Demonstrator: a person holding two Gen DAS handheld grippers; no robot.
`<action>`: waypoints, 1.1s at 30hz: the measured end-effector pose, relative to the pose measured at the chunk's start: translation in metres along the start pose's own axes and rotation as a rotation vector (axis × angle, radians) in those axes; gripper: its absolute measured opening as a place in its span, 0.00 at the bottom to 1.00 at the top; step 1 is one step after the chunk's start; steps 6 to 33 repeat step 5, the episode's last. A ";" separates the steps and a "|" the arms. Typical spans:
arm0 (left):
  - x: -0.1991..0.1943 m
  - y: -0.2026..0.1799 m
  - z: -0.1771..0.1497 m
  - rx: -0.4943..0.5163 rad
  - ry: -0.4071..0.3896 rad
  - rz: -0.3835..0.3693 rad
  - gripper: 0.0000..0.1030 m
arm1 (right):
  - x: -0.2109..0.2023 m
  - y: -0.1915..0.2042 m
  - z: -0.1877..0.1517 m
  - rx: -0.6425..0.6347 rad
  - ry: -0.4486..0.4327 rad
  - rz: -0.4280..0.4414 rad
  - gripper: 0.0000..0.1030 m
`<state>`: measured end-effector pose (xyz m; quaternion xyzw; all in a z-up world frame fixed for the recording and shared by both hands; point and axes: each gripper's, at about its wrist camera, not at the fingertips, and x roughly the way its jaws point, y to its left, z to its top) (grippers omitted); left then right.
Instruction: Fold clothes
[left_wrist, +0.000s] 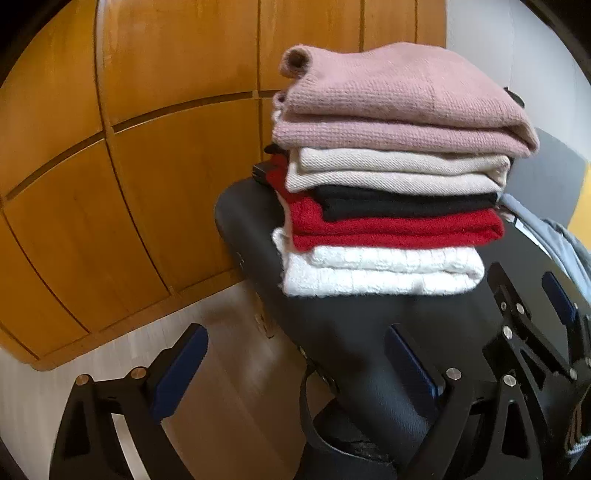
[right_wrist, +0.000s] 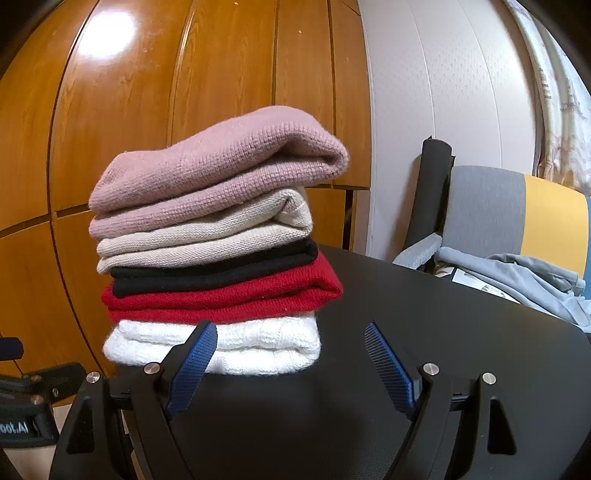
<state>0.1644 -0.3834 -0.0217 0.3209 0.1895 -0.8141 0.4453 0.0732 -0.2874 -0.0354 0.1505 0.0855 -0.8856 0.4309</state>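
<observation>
5 folded sweaters (right_wrist: 214, 240) stacked; left gripper (left_wrist: 295, 362), right gripper (right_wrist: 291, 358) wide apart, empty

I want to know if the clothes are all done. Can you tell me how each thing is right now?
pink sweater: folded, top of the pile
beige sweater: folded
black garment: folded
red sweater: folded
white sweater: folded, at the bottom
light blue garment: unfolded, crumpled
left gripper: open, empty
right gripper: open, empty

The only lettering stands on the left gripper (right_wrist: 22, 417) at the right wrist view's lower left edge: white, mirrored and cut off, seemingly ending "bot.AI"
</observation>
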 end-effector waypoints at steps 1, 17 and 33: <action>0.000 -0.001 0.000 0.008 0.002 -0.003 0.93 | 0.000 0.000 0.000 0.002 0.001 0.000 0.82; -0.003 -0.006 -0.002 0.042 0.006 -0.013 0.91 | 0.000 0.000 0.000 0.001 -0.001 0.000 0.82; -0.003 -0.006 -0.002 0.042 0.006 -0.013 0.91 | 0.000 0.000 0.000 0.001 -0.001 0.000 0.82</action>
